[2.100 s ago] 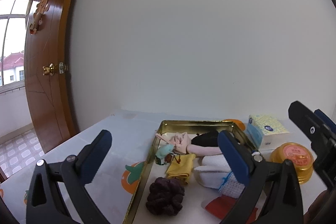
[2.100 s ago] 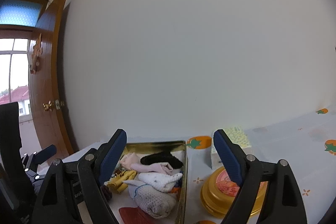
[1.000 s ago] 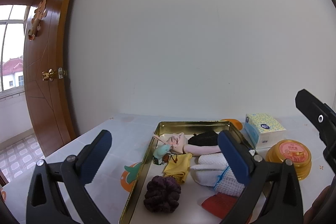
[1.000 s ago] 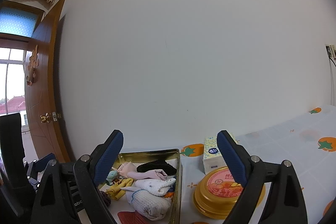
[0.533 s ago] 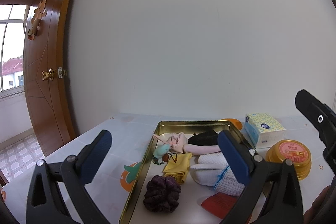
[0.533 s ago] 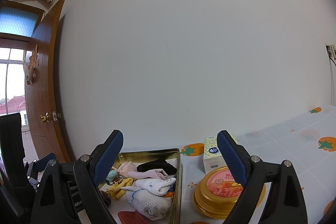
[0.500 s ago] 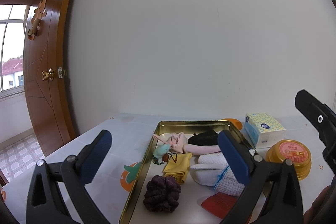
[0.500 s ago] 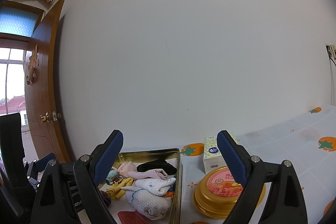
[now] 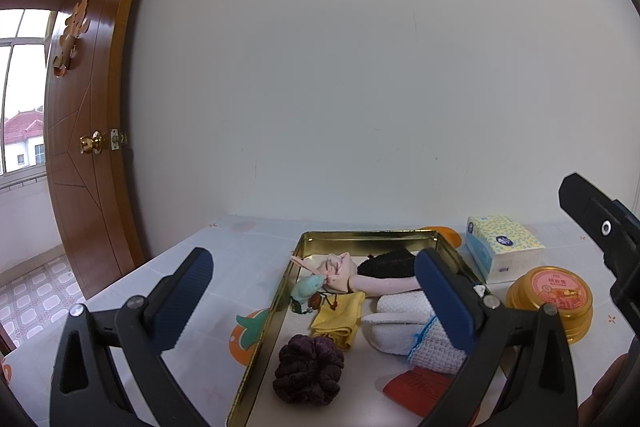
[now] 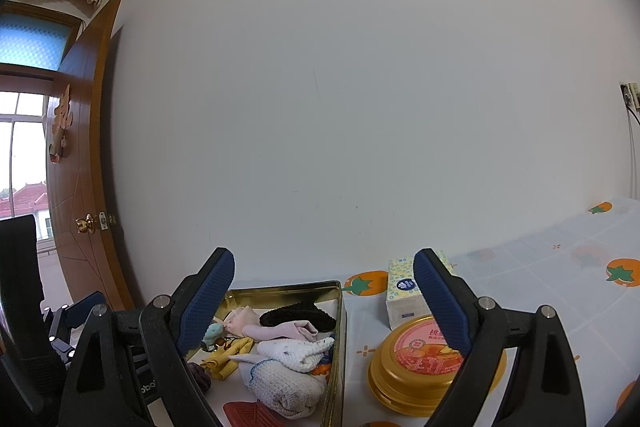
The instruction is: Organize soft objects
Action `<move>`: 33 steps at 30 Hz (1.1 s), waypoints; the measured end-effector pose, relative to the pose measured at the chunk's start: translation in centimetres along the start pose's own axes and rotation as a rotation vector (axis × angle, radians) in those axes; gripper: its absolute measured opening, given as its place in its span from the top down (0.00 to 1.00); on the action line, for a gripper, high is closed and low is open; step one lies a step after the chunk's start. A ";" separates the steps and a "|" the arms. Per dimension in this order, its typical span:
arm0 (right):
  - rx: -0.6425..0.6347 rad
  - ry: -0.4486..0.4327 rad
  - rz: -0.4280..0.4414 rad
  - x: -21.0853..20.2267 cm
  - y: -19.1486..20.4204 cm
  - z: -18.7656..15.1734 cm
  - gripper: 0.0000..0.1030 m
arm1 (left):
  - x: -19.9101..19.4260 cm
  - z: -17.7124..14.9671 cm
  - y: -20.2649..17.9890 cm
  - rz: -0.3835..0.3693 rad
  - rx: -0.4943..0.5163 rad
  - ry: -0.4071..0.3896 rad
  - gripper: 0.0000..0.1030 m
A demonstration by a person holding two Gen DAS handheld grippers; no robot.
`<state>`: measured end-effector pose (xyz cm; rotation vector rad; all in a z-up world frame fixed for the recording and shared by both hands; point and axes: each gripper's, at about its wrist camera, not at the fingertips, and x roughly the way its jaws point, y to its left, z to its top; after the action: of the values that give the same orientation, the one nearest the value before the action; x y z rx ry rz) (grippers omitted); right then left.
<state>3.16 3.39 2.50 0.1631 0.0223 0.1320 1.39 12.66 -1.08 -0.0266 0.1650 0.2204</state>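
Observation:
A gold metal tray (image 9: 362, 235) on the table holds soft items: a dark purple scrunchie (image 9: 309, 369), a yellow cloth (image 9: 338, 319), white knitted socks (image 9: 404, 311), a pink cloth (image 9: 340, 269), a black piece (image 9: 386, 263), a red piece (image 9: 416, 385) and a teal charm (image 9: 306, 287). The tray (image 10: 338, 339) and white socks (image 10: 296, 349) also show in the right wrist view. My left gripper (image 9: 312, 291) is open and empty above the tray's near end. My right gripper (image 10: 320, 295) is open and empty, raised above the tray's right side.
A round gold tin (image 9: 554, 297) with a pink lid stands right of the tray; it also shows in the right wrist view (image 10: 424, 363). A tissue pack (image 9: 502, 247) lies behind it. A wooden door (image 9: 84, 147) is at the left. The tablecloth (image 10: 560, 267) has orange fruit prints.
Both grippers rose and levelled a little about two seconds ago. In the last second nothing has visibly moved.

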 end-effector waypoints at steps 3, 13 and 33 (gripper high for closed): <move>0.000 -0.001 0.001 0.0 0.0 0.0 0.10 | 0.0 0.0 0.0 -0.001 0.000 0.000 0.01; 0.003 -0.004 -0.002 -0.1 -0.1 0.0 0.10 | 0.3 0.0 0.2 0.002 -0.012 0.021 0.01; -0.010 -0.011 -0.002 0.0 0.4 0.0 0.09 | 0.4 -0.1 0.3 0.000 -0.026 0.032 0.00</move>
<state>3.10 3.79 2.61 0.1542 0.0110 0.1297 1.66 13.04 -1.28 -0.0555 0.1940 0.2227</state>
